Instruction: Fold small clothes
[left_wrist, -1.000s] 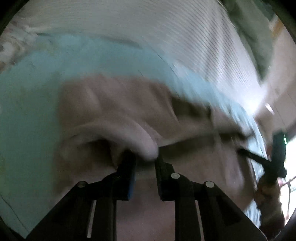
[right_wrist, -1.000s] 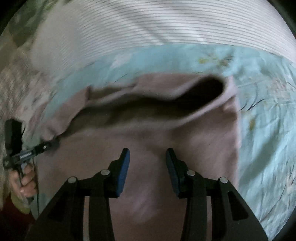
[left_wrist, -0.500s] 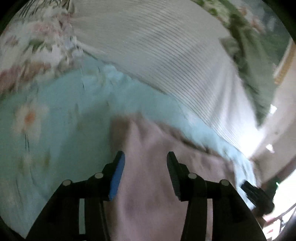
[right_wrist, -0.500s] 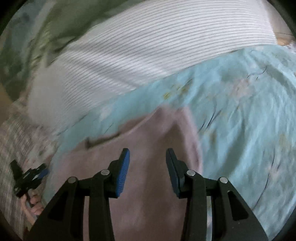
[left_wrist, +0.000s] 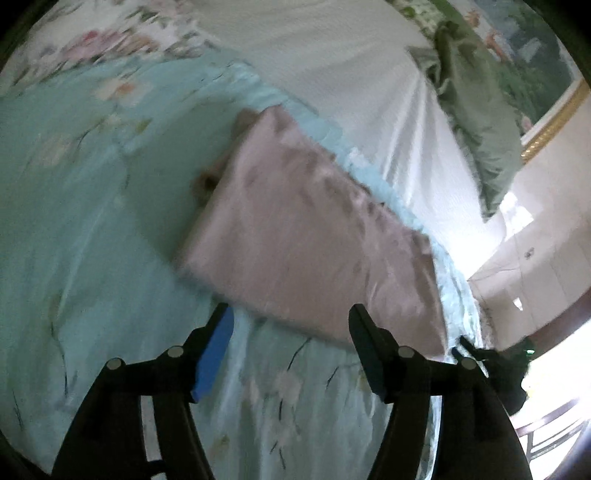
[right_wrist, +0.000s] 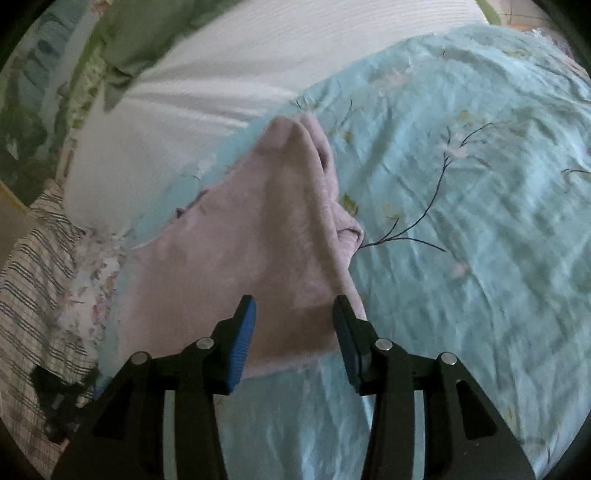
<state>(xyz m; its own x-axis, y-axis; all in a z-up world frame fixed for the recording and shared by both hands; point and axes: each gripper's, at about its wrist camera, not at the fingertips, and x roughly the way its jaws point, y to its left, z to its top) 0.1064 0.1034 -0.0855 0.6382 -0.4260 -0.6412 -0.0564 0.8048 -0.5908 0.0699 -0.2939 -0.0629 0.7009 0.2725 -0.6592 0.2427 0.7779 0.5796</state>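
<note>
A folded dusty-pink garment (left_wrist: 314, 236) lies flat on the light blue floral bedspread (left_wrist: 92, 229). It also shows in the right wrist view (right_wrist: 280, 240), with layered folded edges on its right side. My left gripper (left_wrist: 291, 325) is open and empty, just short of the garment's near edge. My right gripper (right_wrist: 293, 317) is open and empty, raised over the garment's near edge. The right gripper's tip shows at the lower right of the left wrist view (left_wrist: 495, 362).
A white ribbed sheet (left_wrist: 351, 74) lies beyond the bedspread (right_wrist: 461, 221), with a green pillow (left_wrist: 476, 122) further back. A striped and checked cloth (right_wrist: 37, 273) lies at the left in the right wrist view. A gold-framed picture (left_wrist: 554, 122) hangs on the wall.
My left gripper let go of the pink garment and opened. The garment's open upper flap came down flat. Both grippers pulled back from the garment toward its near edge.
</note>
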